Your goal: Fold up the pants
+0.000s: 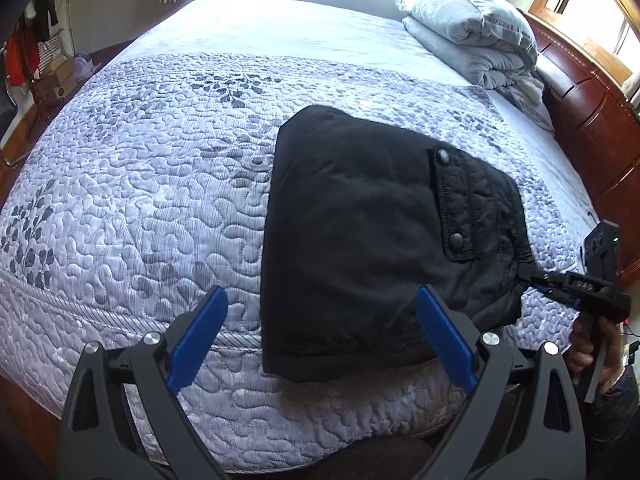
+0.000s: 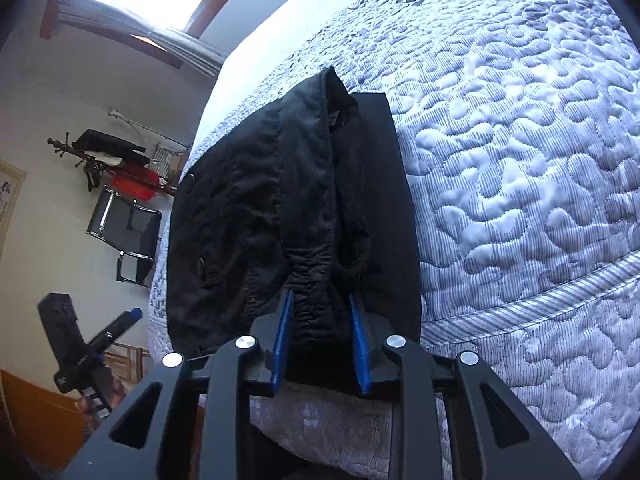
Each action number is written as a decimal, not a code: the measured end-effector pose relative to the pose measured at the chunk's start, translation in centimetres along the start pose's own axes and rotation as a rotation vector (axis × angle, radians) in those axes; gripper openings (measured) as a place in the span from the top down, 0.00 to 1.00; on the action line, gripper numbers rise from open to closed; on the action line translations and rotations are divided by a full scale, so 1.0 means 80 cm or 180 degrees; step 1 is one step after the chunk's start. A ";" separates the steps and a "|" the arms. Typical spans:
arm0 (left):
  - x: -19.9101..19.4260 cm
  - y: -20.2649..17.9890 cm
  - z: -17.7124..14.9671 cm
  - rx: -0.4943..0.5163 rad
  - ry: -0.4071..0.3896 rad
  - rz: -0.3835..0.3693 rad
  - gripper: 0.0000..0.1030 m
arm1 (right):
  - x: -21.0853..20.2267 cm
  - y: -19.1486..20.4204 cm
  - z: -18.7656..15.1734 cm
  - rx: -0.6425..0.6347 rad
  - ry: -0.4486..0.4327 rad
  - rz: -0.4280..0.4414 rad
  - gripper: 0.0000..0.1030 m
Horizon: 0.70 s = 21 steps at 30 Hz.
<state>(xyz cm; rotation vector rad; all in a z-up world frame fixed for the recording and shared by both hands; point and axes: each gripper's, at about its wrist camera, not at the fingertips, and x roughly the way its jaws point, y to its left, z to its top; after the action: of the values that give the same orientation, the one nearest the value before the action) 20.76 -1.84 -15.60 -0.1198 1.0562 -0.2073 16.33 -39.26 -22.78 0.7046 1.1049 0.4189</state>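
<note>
The black pants [image 1: 360, 240] lie folded into a compact bundle on the quilted bed [image 1: 140, 184], near its front edge, pocket flap with two snaps facing up. My left gripper [image 1: 320, 320] is open and empty, hovering over the bundle's near left edge. My right gripper [image 1: 528, 276] is at the bundle's right corner, its blue-padded jaws closed on the gathered waistband. In the right wrist view the pants [image 2: 256, 220] fill the middle and the right gripper [image 2: 320, 308] clamps the elastic waistband. The left gripper [image 2: 124, 320] shows at the lower left.
A folded grey duvet [image 1: 468, 28] sits at the head of the bed beside the wooden headboard [image 1: 588, 120]. A black chair [image 2: 124, 232] and a clothes rack [image 2: 112, 160] stand by the wall past the bed. Boxes [image 1: 56, 80] lie on the floor.
</note>
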 end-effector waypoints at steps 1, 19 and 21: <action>0.001 0.001 0.000 0.0005 0.0013 0.0011 0.08 | -0.001 0.000 0.001 0.0016 0.0005 0.0024 0.73; 0.049 0.103 0.017 -0.0766 0.0483 -0.0845 0.08 | -0.083 -0.005 0.017 -0.0048 -0.0364 0.0105 0.22; 0.059 0.108 0.018 -0.0872 0.0548 -0.1080 0.08 | -0.085 -0.005 0.020 -0.0069 -0.0379 0.0106 0.18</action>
<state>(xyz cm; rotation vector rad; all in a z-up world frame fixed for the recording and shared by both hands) 25.21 5.47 -20.64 -0.5383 1.2291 -0.3836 15.03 -44.35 -18.15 0.7206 0.9764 0.4116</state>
